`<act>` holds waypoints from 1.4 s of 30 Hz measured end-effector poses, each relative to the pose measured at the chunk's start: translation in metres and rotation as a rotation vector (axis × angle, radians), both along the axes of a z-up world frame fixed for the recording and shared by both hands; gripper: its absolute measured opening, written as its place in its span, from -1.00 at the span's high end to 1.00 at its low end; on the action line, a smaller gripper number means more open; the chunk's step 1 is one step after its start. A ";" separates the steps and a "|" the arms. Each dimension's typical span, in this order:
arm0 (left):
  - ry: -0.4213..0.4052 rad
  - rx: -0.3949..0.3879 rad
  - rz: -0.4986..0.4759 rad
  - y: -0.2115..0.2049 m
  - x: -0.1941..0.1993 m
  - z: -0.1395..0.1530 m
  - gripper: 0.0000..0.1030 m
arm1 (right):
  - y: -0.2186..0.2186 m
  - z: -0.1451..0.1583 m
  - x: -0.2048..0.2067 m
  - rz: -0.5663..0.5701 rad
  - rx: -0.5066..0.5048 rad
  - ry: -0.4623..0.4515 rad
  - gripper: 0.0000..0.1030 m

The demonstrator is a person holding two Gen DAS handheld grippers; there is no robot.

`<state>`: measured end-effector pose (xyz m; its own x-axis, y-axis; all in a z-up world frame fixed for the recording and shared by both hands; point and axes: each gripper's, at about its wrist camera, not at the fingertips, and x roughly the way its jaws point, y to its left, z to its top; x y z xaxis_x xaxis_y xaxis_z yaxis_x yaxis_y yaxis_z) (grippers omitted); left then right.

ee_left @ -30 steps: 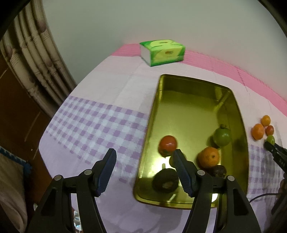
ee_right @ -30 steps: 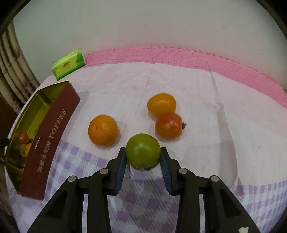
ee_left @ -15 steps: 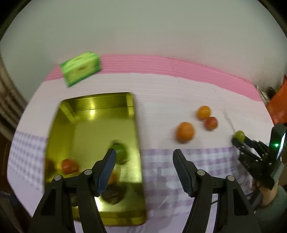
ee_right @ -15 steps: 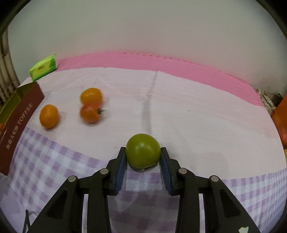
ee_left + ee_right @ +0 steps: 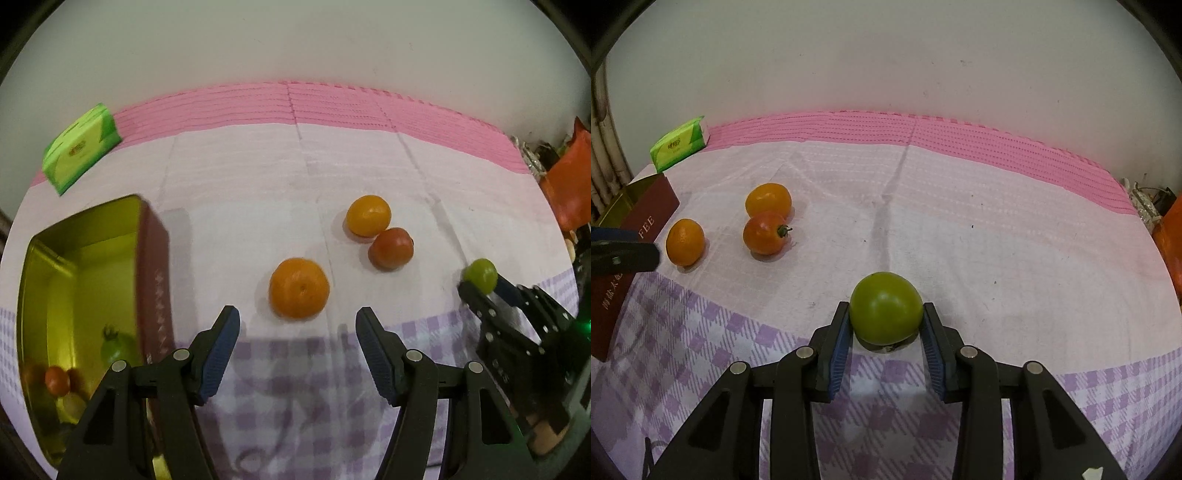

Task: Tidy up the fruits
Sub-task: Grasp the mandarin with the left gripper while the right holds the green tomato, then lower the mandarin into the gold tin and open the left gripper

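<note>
Four loose fruits on the cloth, further fruits in a tin.

Green tomato: round, smooth, matte olive-green skin, no stem showing; clamped between the blue pads of the right gripper, jaws closed against both its flanks, at the edge of the purple-checked band of the tablecloth. Same fruit at far right of the left wrist view, small, pinched at the gripper tips.

Orange: round, dimpled skin, small navel facing the camera; on the pale part of the cloth, just ahead of the left gripper, jaws spread wide, nothing between them.

Yellow-orange tomato: glossy, plain; touching the red tomato.

Red tomato: orange-red, green stem stub visible in the right wrist view; just beside the orange.

Tin: rectangular, gold inside, dark red outer wall with pale lettering; at left of the loose fruits. Contents blurred: one green tomato with stem, one small red fruit, others too dim to name.

Tissue pack: green, at far left edge near the pink border.
</note>
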<state>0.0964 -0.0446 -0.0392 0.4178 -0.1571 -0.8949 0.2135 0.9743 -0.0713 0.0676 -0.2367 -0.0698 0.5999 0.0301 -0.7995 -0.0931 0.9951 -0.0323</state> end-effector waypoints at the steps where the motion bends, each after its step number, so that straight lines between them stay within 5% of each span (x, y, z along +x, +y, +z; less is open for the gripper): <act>1: -0.001 0.009 0.000 -0.003 0.003 -0.003 -0.27 | 0.000 0.000 0.000 0.000 -0.001 0.000 0.31; 4: 0.001 0.018 -0.004 -0.008 0.010 -0.008 -0.23 | 0.000 0.000 0.001 0.000 0.002 0.001 0.31; 11: 0.004 0.067 -0.010 -0.011 0.015 -0.021 0.20 | -0.003 0.000 0.000 0.001 0.002 0.001 0.31; 30: -0.060 -0.028 0.016 0.020 -0.049 0.023 0.21 | -0.001 -0.002 -0.001 0.001 -0.009 -0.001 0.31; 42: -0.124 -0.019 0.178 0.098 -0.061 0.054 0.21 | -0.001 -0.003 -0.001 0.001 -0.007 0.000 0.31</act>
<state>0.0350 0.0538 0.0151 0.5473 -0.0878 -0.8323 0.0469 0.9961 -0.0743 0.0664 -0.2375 -0.0726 0.5998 0.0248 -0.7997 -0.0938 0.9948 -0.0395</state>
